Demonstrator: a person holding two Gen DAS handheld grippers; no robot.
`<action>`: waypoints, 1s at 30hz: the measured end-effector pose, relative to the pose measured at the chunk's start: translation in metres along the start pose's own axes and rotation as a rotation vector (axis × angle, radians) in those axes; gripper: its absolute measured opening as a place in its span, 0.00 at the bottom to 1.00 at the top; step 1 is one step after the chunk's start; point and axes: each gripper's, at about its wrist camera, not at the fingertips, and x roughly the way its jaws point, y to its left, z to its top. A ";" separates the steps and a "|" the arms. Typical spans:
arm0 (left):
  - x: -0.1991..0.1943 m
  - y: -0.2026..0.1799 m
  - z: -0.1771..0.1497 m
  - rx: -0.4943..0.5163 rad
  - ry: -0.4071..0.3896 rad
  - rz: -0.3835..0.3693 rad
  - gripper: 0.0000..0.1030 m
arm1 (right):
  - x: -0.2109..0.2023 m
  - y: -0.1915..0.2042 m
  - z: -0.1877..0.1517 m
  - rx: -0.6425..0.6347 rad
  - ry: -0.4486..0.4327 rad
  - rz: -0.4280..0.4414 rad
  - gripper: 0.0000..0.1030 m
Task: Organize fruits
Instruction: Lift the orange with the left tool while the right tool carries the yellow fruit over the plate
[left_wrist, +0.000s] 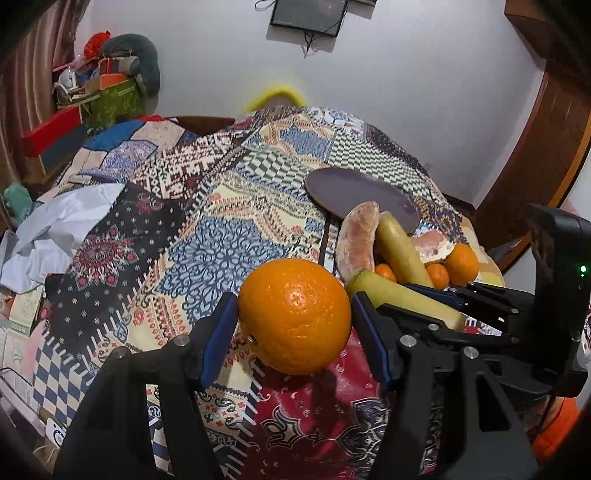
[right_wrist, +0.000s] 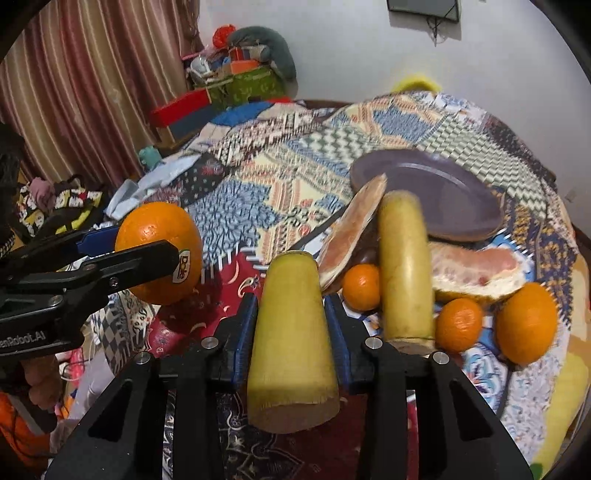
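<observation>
Yellow stalk piece (right_wrist: 291, 350) lengthwise between right gripper (right_wrist: 291, 332) fingers, pointing forward.

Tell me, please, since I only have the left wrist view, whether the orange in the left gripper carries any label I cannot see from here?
Observer: Yes. The right wrist view shows a Dole sticker on the large orange, on the side turned away from your camera.
Operator: Thank you. How is the right gripper holding its yellow piece?
Observer: The right gripper is shut on the yellow cut stalk, blue pads against both sides, its cut end toward the camera.
Operator: And is the purple plate in use?
Observer: The right wrist view shows most of the purple plate bare; only the tips of a pomelo wedge and a second yellow stalk overlap its near rim.
</observation>
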 end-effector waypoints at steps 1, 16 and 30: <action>-0.003 -0.002 0.002 0.003 -0.008 -0.002 0.61 | -0.005 -0.001 0.001 -0.003 -0.012 -0.011 0.33; -0.023 -0.044 0.040 0.071 -0.120 -0.027 0.61 | -0.065 -0.037 0.025 0.051 -0.206 -0.079 0.33; 0.009 -0.065 0.090 0.089 -0.162 -0.047 0.61 | -0.081 -0.078 0.048 0.072 -0.316 -0.159 0.33</action>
